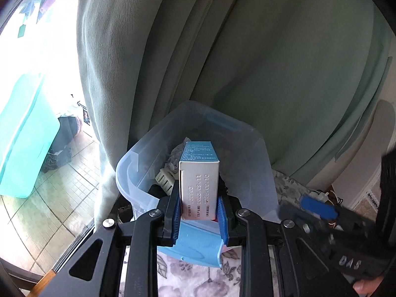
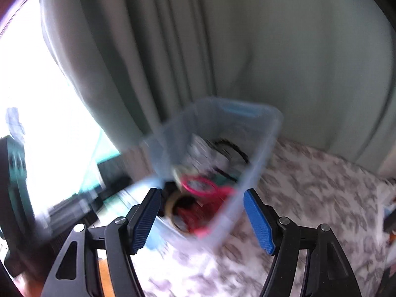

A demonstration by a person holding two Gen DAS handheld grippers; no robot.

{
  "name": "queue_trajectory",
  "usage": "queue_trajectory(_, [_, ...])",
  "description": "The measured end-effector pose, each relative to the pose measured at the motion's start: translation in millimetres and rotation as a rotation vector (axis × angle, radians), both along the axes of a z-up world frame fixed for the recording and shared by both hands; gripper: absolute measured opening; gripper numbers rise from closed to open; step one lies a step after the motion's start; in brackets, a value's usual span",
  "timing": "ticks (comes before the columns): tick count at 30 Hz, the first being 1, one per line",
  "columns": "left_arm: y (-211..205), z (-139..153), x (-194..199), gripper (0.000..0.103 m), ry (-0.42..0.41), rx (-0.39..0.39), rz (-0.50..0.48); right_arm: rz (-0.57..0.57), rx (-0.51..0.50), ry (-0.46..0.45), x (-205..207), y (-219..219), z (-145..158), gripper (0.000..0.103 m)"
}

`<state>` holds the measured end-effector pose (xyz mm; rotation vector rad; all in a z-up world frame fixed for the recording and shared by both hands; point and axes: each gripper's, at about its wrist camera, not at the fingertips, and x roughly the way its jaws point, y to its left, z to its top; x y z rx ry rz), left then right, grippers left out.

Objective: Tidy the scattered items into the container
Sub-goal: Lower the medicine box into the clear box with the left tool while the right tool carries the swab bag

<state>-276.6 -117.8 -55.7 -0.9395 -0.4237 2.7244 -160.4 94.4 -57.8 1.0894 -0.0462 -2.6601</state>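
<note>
My left gripper (image 1: 199, 212) is shut on a white and blue carton (image 1: 199, 180) with printed dates, held upright over the near end of a clear plastic bin (image 1: 250, 158). The bin holds several small items, among them a white ribbed piece (image 1: 164, 178) and crumpled wrap. In the blurred right wrist view the same bin (image 2: 267, 133) sits just ahead, holding a tape roll (image 2: 173, 208) and pink scissors (image 2: 205, 185). My right gripper (image 2: 201, 217) is open and empty near the bin's near end; it also shows in the left wrist view (image 1: 319, 209) at the right.
A floral cloth (image 2: 309, 185) covers the table under the bin. Grey-green curtains (image 1: 222, 49) hang right behind it. A bright window and tiled floor (image 1: 61, 193) lie to the left, beyond the table's wooden edge. Small clutter (image 1: 326, 198) lies at the far right.
</note>
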Motion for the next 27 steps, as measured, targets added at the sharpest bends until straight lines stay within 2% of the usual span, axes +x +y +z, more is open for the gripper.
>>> queue_trajectory(3, [-0.1,-10.6,-5.8,0.026,-0.022,0.008,0.002,-0.051,-0.009,-0.064,21.7,34.0,-23.2,0.073])
queue_trajectory(5, [-5.9,-19.5,-5.7,0.025,-0.032,0.014,0.003,-0.071,-0.035,-0.166,32.7,49.0,-50.2,0.073])
queue_trajectory(8, [4.2,-14.3,-4.2,0.025,-0.033,0.014,-0.008,-0.037,-0.091,-0.320,43.3,48.0,-95.3,0.073])
queue_trajectory(10, [6.3,-13.2,-2.0,0.025,-0.032,0.003,-0.011,-0.011,-0.084,-0.369,47.0,37.2,-116.3,0.073])
queue_trajectory(12, [11.6,-8.9,-2.2,0.025,-0.030,-0.012,-0.013,0.018,-0.091,-0.394,49.3,29.7,-128.3,0.074])
queue_trajectory(16, [12.4,-5.4,2.4,0.025,-0.033,-0.012,-0.011,0.078,0.000,-0.429,49.6,9.3,-150.5,0.074])
queue_trajectory(24, [9.0,-3.4,3.9,0.025,-0.039,-0.009,-0.008,0.076,0.040,-0.475,49.9,1.0,-169.4,0.074])
queue_trajectory(26, [3.8,-1.1,4.9,0.025,-0.041,0.001,-0.006,0.074,0.022,-0.479,50.1,3.5,-169.0,0.065])
queue_trajectory(27, [3.1,-1.0,5.2,0.025,-0.041,0.003,-0.006,0.079,0.009,-0.481,50.2,4.2,-168.4,0.055])
